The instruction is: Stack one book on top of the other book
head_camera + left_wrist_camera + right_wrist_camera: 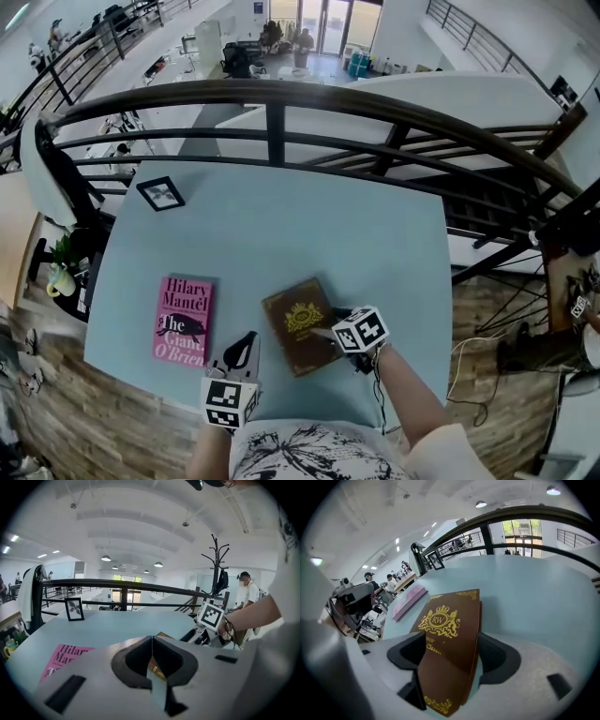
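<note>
A pink book [183, 321] lies flat on the pale blue table [281, 225], left of centre. To its right lies a brown book [298, 323] with a gold crest. My right gripper [328, 333] is at that book's right edge. In the right gripper view the brown book [450, 625] runs between the wide-apart jaws of my right gripper [452, 656], with a gap at each side. The pink book [408, 601] shows beyond it. My left gripper [242, 347] hovers near the table's front edge between the two books, shut and empty [151, 641].
A small black photo frame [161, 193] stands at the table's far left corner. A dark railing [281, 103] runs right behind the table. A potted plant [61, 262] sits off the table's left side. A person [244, 592] stands by a coat rack [215, 564].
</note>
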The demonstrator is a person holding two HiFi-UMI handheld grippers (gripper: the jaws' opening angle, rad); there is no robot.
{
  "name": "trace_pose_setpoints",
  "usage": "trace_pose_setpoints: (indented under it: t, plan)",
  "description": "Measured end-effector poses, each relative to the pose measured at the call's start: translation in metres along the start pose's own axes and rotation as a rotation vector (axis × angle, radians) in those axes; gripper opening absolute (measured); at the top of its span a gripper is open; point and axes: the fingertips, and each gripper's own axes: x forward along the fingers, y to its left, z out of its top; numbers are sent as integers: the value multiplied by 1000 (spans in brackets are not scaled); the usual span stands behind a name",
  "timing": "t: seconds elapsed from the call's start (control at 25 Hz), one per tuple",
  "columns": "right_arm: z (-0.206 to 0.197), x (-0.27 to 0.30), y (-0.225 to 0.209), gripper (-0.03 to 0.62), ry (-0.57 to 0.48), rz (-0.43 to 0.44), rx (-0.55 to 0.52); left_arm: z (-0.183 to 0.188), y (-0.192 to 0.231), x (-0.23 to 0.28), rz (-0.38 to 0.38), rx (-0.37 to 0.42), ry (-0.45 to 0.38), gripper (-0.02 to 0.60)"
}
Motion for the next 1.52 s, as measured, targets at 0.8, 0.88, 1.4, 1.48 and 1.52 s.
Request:
trace_pose_setpoints:
  t: [0.8, 0.88, 1.4, 1.48, 1.52]
  plan:
    - [-23, 5, 0, 293, -70, -65, 249, -56, -27, 40, -82, -79, 261, 12]
    - [-24, 4, 0, 293, -83, -71, 252, -71, -28, 46, -98, -171, 310, 16]
    - [-24, 5, 1, 304, -110, -45, 251, -137, -52, 79, -130, -606, 470, 235]
    - [-25, 4, 2, 304, -119, -42, 252, -137, -54, 81, -134, -621, 458, 235]
    - [-25, 4, 2, 304, -124, -46, 251, -137, -54, 81, -136, -622, 449, 235]
